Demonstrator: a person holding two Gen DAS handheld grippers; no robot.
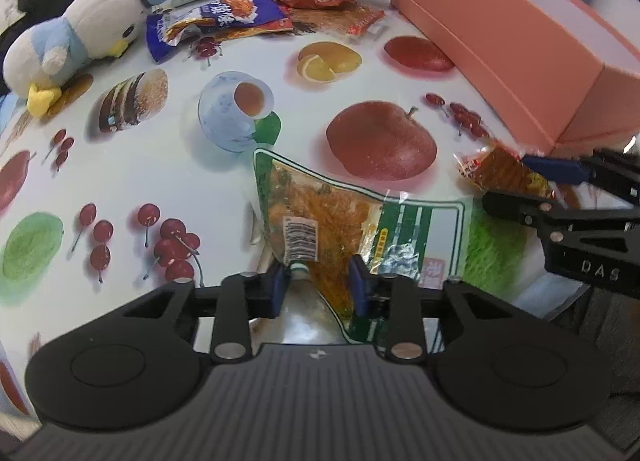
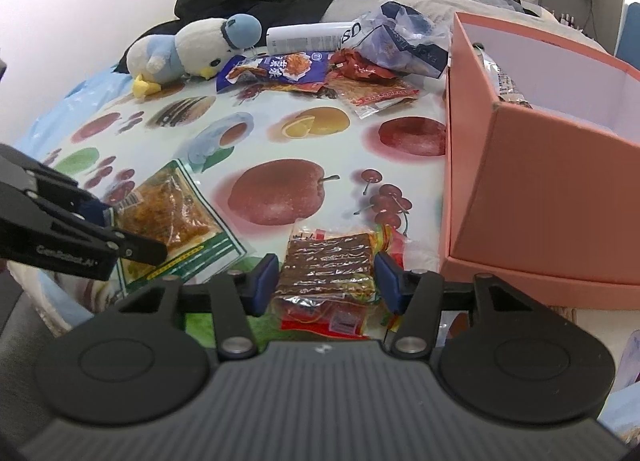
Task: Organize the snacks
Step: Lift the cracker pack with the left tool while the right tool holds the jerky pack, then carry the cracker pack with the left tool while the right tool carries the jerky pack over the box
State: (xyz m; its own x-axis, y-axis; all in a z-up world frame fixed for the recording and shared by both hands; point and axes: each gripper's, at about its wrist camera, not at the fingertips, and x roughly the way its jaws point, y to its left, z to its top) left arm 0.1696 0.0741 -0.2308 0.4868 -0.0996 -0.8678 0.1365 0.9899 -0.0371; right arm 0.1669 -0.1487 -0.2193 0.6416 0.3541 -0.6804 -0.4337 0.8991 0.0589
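The landmark is the open salmon-pink cardboard box (image 2: 540,189), which stands on the fruit-printed tablecloth (image 1: 168,165).

The left gripper (image 1: 318,287) has its blue-padded jaws spread partway, one on each side of the near end of a clear green-edged packet of orange shredded snack (image 1: 320,217). The packet lies flat on the cloth, well apart from the box on its left, and its near end reaches in between the jaws. Whether the pads press on it cannot be told.

The right gripper (image 2: 326,281) has its jaws set wide, straddling a clear red-and-yellow packet of brown ridged strips (image 2: 328,265). This packet lies flat just beside the box's near left corner, its middle between the two pads, with a gap showing at each side.

At the box's far left corner sits a heap of more snacks: a purple foil bag (image 2: 276,69), a crumpled red wrapper (image 2: 356,65), a flat clear packet of orange strips (image 2: 376,95) and a crinkled clear plastic bag (image 2: 404,41). A white tube with dark lettering (image 2: 312,37) lies behind them. Further left of the heap lies a blue-and-white plush bird (image 2: 192,49). Inside the box, a silver-wrapped item (image 2: 504,81) leans against its left wall.
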